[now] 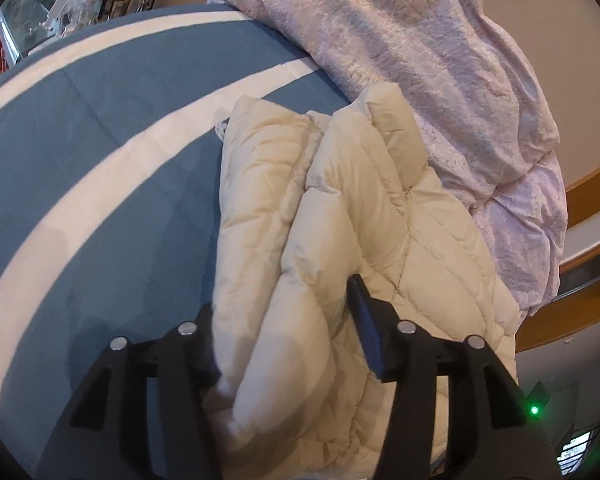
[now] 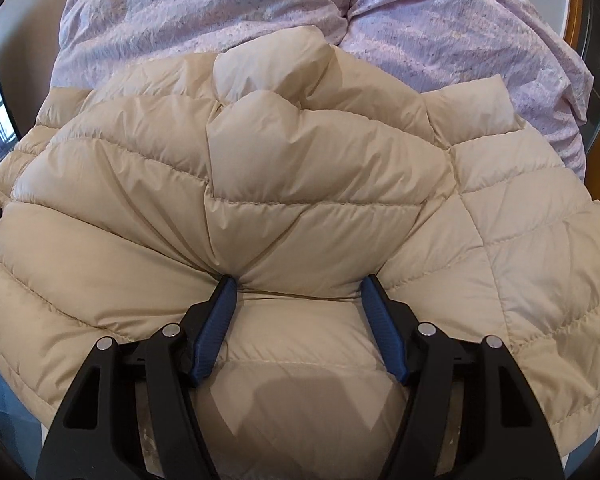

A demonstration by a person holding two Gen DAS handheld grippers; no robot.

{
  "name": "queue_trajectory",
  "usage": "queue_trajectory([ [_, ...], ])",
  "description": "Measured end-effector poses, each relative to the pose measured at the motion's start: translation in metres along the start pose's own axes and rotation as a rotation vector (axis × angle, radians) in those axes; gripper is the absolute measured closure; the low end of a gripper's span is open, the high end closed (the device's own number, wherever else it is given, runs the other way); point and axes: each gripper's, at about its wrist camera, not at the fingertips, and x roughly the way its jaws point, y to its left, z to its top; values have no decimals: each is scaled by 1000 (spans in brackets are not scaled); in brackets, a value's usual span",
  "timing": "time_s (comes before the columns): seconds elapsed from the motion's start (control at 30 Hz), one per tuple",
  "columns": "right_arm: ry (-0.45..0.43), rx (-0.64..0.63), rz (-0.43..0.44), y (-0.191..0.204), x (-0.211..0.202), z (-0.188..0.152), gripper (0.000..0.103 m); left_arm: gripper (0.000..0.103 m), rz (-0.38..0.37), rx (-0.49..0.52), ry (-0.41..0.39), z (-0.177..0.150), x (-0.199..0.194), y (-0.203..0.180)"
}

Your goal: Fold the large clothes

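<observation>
A cream quilted puffer jacket [image 1: 380, 220] lies folded lengthwise on a blue sheet with white stripes [image 1: 100, 120]. My left gripper [image 1: 284, 300] straddles the thick folded edge at the jacket's near end. The padding fills the gap between the fingers and hides the left one, so it is shut on the jacket. In the right wrist view the same jacket [image 2: 300, 160] fills the frame. My right gripper [image 2: 299, 280] is pushed down into it, with a puffed fold bulging between its blue pads [image 2: 216, 324]. The fabric puckers at the tips, so it is shut on that fold.
A crumpled pink duvet [image 1: 420, 60] is heaped right behind the jacket, and shows as the duvet [image 2: 220, 8] in the right wrist view. A wooden bed frame [image 1: 580, 196] curves along the right. Cluttered shelves [image 1: 60, 4] stand far left beyond the bed.
</observation>
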Motion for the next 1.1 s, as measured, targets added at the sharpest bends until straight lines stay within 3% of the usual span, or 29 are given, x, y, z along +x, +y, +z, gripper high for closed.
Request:
queue_trajectory([
  [0.1, 6, 4, 18, -2, 1, 1, 36, 69, -16, 18, -8, 0, -3, -4],
  [0.23, 6, 5, 33, -4, 1, 1, 36, 83, -69, 48, -39, 2, -19, -17],
  [0.4, 6, 7, 55, -6, 2, 0, 36, 85, -141, 91, -83, 4, -43, -44],
  [0.63, -1, 16, 73, -8, 2, -1, 36, 85, -295, 170, -105, -8, -72, -106],
  [0.83, -8, 31, 89, -14, 3, -1, 36, 85, -420, 240, -53, -35, -70, -165],
  [1.1, -13, 72, 122, -33, 2, -1, 36, 85, -502, 298, 52, -76, -40, -224],
])
